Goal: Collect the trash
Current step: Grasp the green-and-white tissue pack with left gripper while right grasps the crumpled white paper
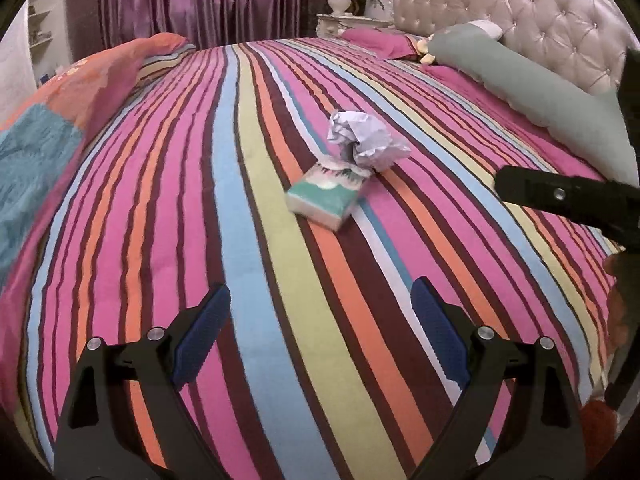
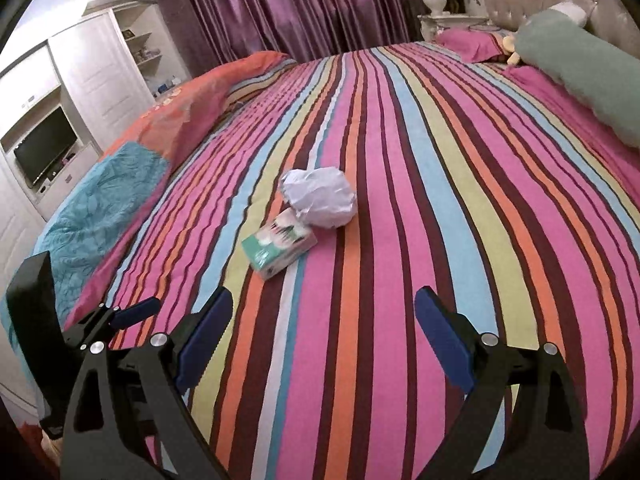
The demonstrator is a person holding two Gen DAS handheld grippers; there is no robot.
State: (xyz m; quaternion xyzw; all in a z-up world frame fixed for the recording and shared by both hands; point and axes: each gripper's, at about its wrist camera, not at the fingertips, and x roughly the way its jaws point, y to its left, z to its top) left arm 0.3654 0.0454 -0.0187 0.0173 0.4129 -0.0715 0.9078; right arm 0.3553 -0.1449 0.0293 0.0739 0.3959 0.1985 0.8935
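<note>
While both tools hover spread above the striped bedspread (image 1: 280, 320), crumpled paper (image 1: 366, 138) touches a tissue pack (image 1: 326, 196)

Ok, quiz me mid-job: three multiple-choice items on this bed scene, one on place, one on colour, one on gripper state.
1. Where does the crumpled paper ball lie?
A. on the striped bedspread, against the tissue pack
B. on the nightstand
C. in a gripper

2. What colour is the long bolster pillow?
A. orange
B. grey-green
C. purple

3. How do the left hand-held gripper and the right hand-held gripper stand?
A. both shut
B. one holding paper
C. both open, empty

Answers: 1 A, the ball touches the pack at mid-bed. 2 B, it lies grey-green along the tufted headboard. 3 C, only bedspread shows between the spread blue pads.
</note>
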